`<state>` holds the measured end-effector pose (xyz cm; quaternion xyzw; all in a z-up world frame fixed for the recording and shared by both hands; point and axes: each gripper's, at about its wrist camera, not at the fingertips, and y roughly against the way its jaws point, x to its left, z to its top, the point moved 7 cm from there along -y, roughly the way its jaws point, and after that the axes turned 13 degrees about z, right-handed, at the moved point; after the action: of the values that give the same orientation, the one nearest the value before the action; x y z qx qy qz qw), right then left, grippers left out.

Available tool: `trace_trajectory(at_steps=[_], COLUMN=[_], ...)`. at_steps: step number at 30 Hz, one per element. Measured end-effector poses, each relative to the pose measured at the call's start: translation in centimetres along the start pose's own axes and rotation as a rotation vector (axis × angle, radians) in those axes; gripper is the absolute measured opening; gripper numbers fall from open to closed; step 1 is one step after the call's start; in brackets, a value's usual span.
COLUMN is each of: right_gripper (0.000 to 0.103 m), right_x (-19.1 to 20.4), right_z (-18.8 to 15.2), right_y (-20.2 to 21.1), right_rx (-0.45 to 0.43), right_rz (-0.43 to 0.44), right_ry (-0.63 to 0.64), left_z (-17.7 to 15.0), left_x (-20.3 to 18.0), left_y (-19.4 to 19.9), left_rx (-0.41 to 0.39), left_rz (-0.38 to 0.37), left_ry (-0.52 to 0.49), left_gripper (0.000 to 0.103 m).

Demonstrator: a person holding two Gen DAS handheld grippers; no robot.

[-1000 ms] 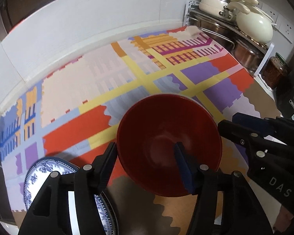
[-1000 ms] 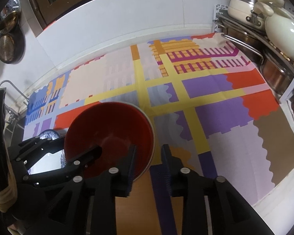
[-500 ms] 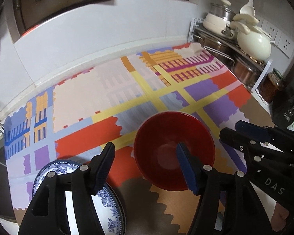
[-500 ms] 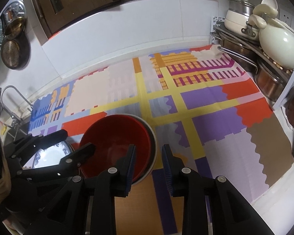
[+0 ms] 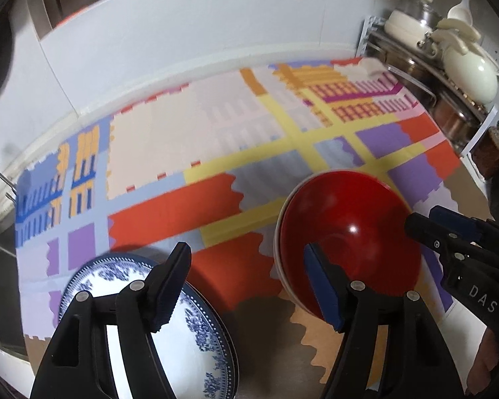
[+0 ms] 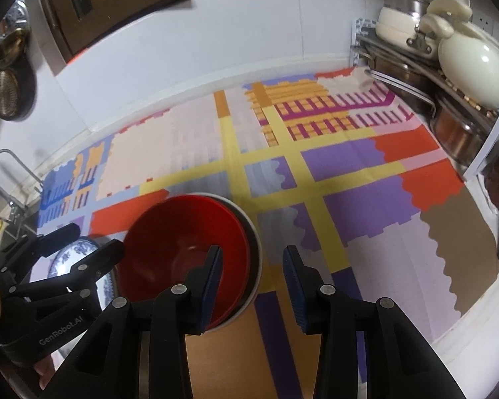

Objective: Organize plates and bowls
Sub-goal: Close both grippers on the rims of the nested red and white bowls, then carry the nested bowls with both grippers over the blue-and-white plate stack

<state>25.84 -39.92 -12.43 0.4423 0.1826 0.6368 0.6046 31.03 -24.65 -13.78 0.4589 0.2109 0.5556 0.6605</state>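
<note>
Released red bowl [image 5: 349, 229] now sits beside "GenRobot.AI" left gripper [image 6: 96, 244].

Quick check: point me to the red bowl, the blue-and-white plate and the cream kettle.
red bowl [image 5: 349, 232]: left wrist view, inner wall.
blue-and-white plate [image 5: 199, 332]: left wrist view, patterned rim.
cream kettle [image 6: 472, 73]: right wrist view, body.

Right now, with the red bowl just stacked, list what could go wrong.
1. The right tongs are opening astride the rim of the red bowl; pulling away carelessly could drag it off the white bowl beneath.
2. The left tongs, opening, hang above the blue-patterned plate and might clip it.
</note>
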Motion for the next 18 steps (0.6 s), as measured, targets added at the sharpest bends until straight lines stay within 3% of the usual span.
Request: trace_trajectory(at_steps=[12,18], right_gripper=[0.039,0.037], right_x=[-1.5,-1.5], right_z=[-1.1,-1.8], right_y=[-4.1,-5.0], right_rx=[0.099,0.134], right_rz=[0.044,0.068], right_ry=[-0.090,-0.115], left_z=[-1.0,-1.3], left_x=[-1.6,-2.1], left_y=[-3.8,-4.6], left_rx=[0.115,0.157], left_rz=[-0.030,-0.077], left_ry=[-0.006,0.005], left_gripper=[0.068,0.059])
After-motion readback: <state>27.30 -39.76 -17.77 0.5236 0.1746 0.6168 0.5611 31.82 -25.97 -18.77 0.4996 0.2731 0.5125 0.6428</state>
